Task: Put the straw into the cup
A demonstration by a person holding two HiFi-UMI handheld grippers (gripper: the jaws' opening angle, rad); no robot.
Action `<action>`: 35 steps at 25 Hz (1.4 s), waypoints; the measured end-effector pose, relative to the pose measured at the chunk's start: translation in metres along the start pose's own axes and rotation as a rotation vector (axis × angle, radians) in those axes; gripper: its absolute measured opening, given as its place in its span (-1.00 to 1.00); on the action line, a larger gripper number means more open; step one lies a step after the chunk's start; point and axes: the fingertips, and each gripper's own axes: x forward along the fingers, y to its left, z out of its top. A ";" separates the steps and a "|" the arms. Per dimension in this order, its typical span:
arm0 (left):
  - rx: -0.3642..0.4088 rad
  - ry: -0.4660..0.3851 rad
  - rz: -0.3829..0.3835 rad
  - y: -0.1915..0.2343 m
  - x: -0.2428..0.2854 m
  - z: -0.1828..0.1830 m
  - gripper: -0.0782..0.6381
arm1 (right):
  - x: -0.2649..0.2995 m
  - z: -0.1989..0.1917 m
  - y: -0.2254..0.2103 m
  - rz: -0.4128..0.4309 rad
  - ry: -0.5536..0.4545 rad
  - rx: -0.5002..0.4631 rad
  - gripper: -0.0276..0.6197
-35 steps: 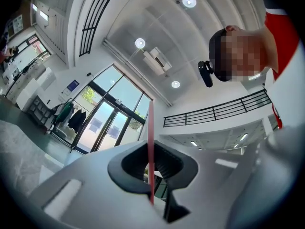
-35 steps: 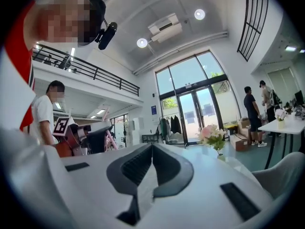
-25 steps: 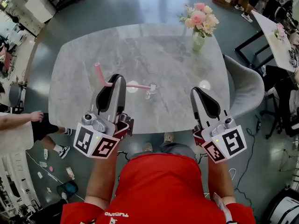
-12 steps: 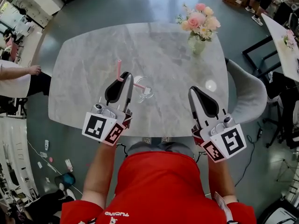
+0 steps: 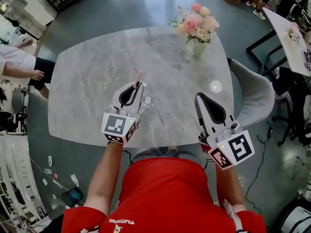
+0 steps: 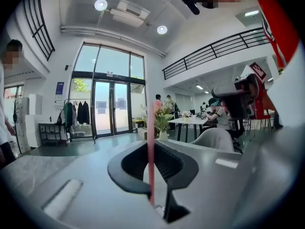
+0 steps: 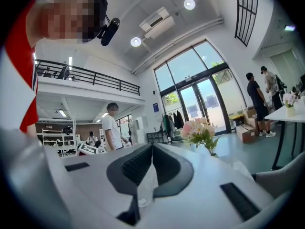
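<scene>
My left gripper (image 5: 139,85) is shut on a pink straw (image 5: 137,78), which stands nearly upright between the jaws. In the left gripper view the straw (image 6: 151,142) runs straight up through the shut gripper (image 6: 152,146). A clear glass cup (image 5: 147,101) stands on the grey marble table (image 5: 87,76), just right of the left gripper and partly hidden by it. Whether the straw's lower end is inside the cup is hidden. My right gripper (image 5: 198,97) hovers over the table's near right part, shut with nothing in it; its jaws (image 7: 151,147) meet at the tips.
A glass vase of pink flowers (image 5: 197,25) stands at the table's far right, also seen as flowers (image 7: 200,130). A grey chair (image 5: 252,93) sits beside the table's right edge. A person (image 5: 22,64) stands at the left. A second table (image 5: 291,38) is far right.
My left gripper has swung right and toward the cup, turning the straw from nearly level to upright. The right gripper has hardly moved.
</scene>
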 end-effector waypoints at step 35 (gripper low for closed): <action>0.142 0.187 -0.194 -0.037 0.054 -0.066 -0.70 | -0.002 -0.018 0.009 -0.115 0.028 0.015 -0.91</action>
